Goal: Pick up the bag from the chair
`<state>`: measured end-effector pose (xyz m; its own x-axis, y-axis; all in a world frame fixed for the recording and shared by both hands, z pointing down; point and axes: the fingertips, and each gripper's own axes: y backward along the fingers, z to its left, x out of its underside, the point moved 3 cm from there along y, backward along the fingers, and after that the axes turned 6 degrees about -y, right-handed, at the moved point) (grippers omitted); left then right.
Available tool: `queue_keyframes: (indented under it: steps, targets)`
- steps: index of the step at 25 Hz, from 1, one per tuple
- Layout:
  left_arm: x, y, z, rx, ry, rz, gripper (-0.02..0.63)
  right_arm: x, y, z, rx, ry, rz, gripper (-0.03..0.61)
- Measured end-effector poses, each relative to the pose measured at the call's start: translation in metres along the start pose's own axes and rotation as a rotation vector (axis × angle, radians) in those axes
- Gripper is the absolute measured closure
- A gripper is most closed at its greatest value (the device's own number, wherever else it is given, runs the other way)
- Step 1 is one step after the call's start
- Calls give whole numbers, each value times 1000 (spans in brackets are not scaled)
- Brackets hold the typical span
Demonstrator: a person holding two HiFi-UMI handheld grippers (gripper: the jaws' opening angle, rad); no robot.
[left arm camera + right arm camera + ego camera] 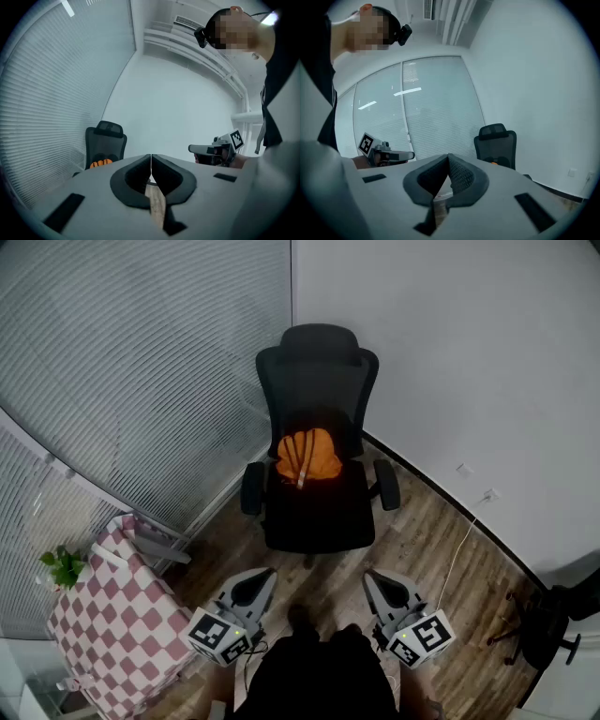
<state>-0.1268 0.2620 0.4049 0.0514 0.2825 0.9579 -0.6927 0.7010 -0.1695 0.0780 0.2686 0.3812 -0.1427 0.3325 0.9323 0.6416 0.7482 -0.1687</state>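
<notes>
While you stand facing the corner, this is how things lie.
Chair [317, 381]: black, set in the corner beside the blinds [141, 381].
Bag [308, 456]: orange, at the rear of the chair's seat, against its back.
Left gripper [262, 577]: jaws pressed together, empty, well short of the chair.
Right gripper [376, 580]: jaws together too, empty, beside your left one.

A bag [308, 456] lies on the seat of a chair [317, 507] in the corner between window blinds [141, 362] at left and a wall [450, 343] at right, the left tool [262, 577] and right tool [373, 581] side by side before it, well apart from it, a tabletop [112, 624] farther left with a plant [62, 566] by its left edge.
</notes>
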Motion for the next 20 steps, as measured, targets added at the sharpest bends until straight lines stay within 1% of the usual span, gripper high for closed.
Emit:
queue_keyframes:
  steps: [3,7,9,12,14,20]
  targets:
    - [-4,-1,8,-7,-20,-11,580,-7,-12,1,-13,35,-13,560]
    - [-4,2,13,-13,-19,-15,580,-8,-17,6,-25,47,-9,560]
    - [-3,2,14,-12,-17,-21,580,-7,-17,5,-15,36,-15,560]
    - [-4,2,16,-12,-14,-21,580,-9,-17,-1,10,-24,-59,560]
    - [-3,2,17,-9,-11,-22,580,-9,-17,-6,24,-55,-70,560]
    - [2,1,22,2,7,-15,580,-7,-16,-12,76,-47,-46,560]
